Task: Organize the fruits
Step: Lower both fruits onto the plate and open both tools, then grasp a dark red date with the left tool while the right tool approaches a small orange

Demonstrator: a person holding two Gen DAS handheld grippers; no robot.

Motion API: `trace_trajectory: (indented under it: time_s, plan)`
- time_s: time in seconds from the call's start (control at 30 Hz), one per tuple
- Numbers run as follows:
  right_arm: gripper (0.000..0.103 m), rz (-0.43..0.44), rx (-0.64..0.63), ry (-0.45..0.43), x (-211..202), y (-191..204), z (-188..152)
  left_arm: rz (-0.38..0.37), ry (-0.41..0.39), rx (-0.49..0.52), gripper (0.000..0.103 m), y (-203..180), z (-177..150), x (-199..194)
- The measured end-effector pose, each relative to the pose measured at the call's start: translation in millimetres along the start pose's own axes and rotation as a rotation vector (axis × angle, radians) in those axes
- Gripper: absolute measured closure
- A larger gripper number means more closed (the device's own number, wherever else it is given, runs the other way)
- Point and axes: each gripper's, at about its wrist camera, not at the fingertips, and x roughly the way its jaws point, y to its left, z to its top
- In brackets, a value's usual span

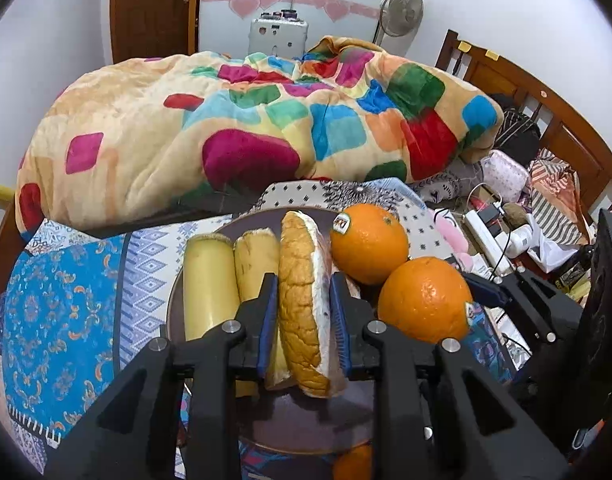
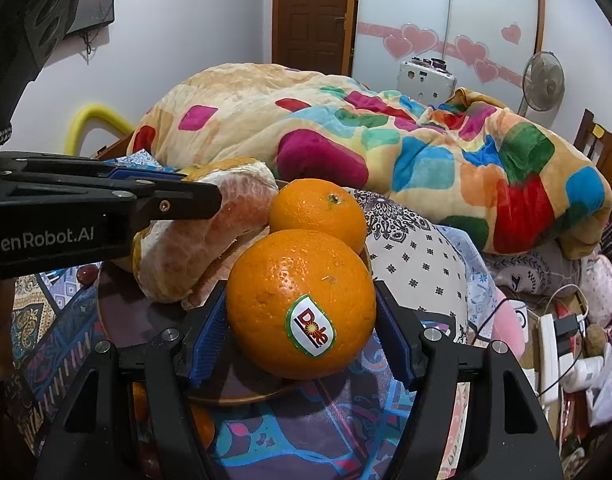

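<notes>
A dark round plate (image 1: pixel 306 428) lies on the patterned bedsheet. My left gripper (image 1: pixel 304 282) is shut on a pomelo wedge (image 1: pixel 302 320), held on edge just above the plate, beside two more wedges (image 1: pixel 208 280) (image 1: pixel 258 264). Two oranges (image 1: pixel 368 242) (image 1: pixel 424 300) sit at the plate's right side. In the right wrist view my right gripper (image 2: pixel 301 288) is shut on the nearer orange (image 2: pixel 266 308), the one with a Dole sticker, low over the plate rim (image 2: pixel 234 398). The second orange (image 2: pixel 318 208) touches it behind. The left gripper's finger (image 2: pixel 186 200) lies across the pomelo wedge (image 2: pixel 194 248).
A bulky colourful blanket (image 1: pixel 246 132) fills the bed behind the plate. A power strip with cables (image 1: pixel 486 236) and clutter lie to the right by the wooden headboard (image 1: pixel 546 112). Another orange (image 2: pixel 204 424) shows below the plate's near edge, and a small red fruit (image 2: pixel 86 274) to its left.
</notes>
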Motion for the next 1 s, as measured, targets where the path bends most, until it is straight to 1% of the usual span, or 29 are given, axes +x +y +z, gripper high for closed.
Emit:
trace_trajectory:
  time_s: [0.1, 0.2, 0.4, 0.5, 0.57, 0.63, 0.73, 0.87, 1.0]
  plan:
    - [0.036, -0.008, -0.001, 0.013, 0.8, 1.3, 0.8, 0.024, -0.007, 0.024, 0.077, -1.4, -2.5, -2.8]
    - [0.036, -0.012, 0.0, 0.035, 1.4, 3.2, 0.4, 0.027, -0.013, 0.045, 0.077, -1.1, -6.3, -10.1]
    - [0.036, -0.026, 0.011, 0.059, -5.7, 7.0, -2.1, 0.042, -0.044, 0.059, 0.076, 7.1, -15.8, -35.9]
    - [0.036, -0.031, 0.016, 0.057, -12.7, 9.7, -3.8, 0.048, -0.064, 0.06, 0.073, 13.2, -23.1, -53.2]
    - [0.036, -0.029, 0.027, 0.045, -21.1, 10.3, -4.2, 0.05, -0.073, 0.059, 0.072, 16.7, -27.8, -62.6]
    - [0.033, -0.031, 0.039, 0.031, -28.1, 10.3, -2.7, 0.052, -0.078, 0.058, 0.072, 20.2, -32.1, -71.3]
    - [0.033, -0.032, 0.059, 0.004, -43.6, 10.0, -0.5, 0.052, -0.089, 0.058, 0.07, 27.1, -39.1, -85.1]
    - [0.033, -0.049, 0.065, -0.024, -60.6, 12.9, -0.6, 0.066, -0.108, 0.055, 0.062, 36.1, -49.2, -99.7]
    - [0.033, -0.058, 0.062, -0.043, -73.9, 20.4, -5.6, 0.077, -0.106, 0.061, 0.058, 44.0, -60.9, -107.2]
